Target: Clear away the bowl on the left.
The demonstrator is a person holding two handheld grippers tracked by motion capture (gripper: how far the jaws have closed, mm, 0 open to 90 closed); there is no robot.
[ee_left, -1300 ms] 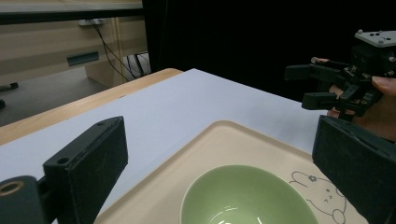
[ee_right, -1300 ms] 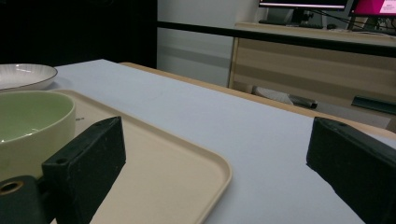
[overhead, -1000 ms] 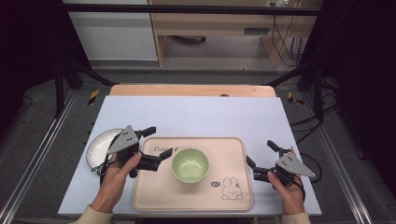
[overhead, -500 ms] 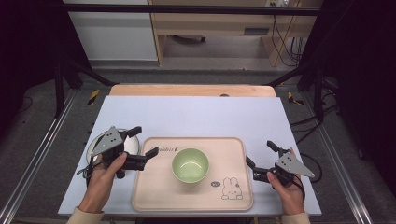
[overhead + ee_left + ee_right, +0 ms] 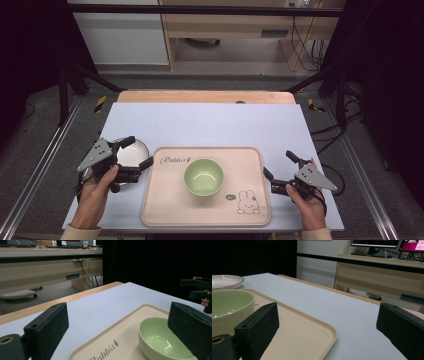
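The table [image 5: 210,122] carries a tray [image 5: 165,210] at its near middle, with a green bowl [image 5: 203,176] sitting inside the tray, left of the rabbit print [image 5: 246,202]. A white plate [image 5: 131,152] lies on the table just left of the tray, partly under the left gripper [image 5: 139,151].

That gripper hovers over the plate's right edge with its jaws wide apart and nothing between them; in its own view the bowl [image 5: 160,340] sits ahead near the right jaw. The right gripper [image 5: 281,168] waits at the tray's right edge, jaws likewise spread and empty, well apart from the bowl.

The likeliest trouble, judged from here, lies with the plate. It is shallow and lies flat, so a jaw coming down on its rim could skid off, or tip the plate against the tray's raised lip. A sideways nudge could also push the plate into the tray and shift the tray, setting the bowl sliding.

A smaller risk: the left gripper's lower jaw sits close to the tray's left wall and could catch on it while closing.
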